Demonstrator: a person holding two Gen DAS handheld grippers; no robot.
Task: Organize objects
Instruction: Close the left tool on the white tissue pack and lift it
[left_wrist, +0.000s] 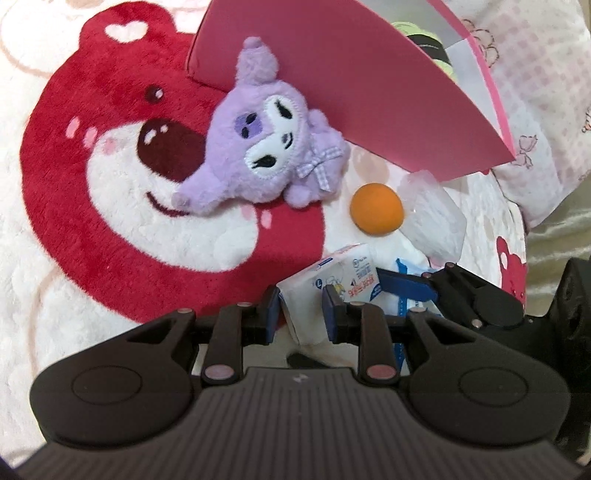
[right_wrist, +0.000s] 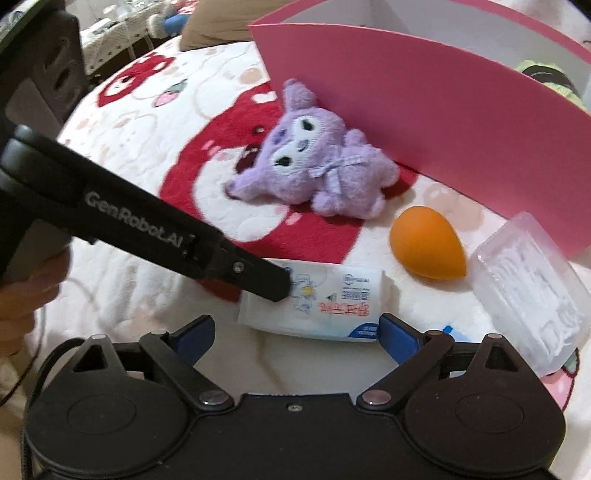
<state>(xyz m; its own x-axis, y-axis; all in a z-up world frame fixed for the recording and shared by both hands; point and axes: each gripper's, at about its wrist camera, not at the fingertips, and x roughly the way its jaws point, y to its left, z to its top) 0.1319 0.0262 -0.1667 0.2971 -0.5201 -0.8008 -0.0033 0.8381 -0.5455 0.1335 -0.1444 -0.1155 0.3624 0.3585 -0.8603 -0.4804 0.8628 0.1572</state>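
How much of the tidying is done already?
Something green and black already sits in the pink box. Right now the left gripper is squeezing the white tissue pack, and the right gripper is open beside it. Left on the blanket: the purple plush toy, the orange sponge and the clear plastic case.

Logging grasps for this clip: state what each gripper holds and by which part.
The left gripper is closed on the tissue pack at one narrow end. The right gripper is open and holds nothing.
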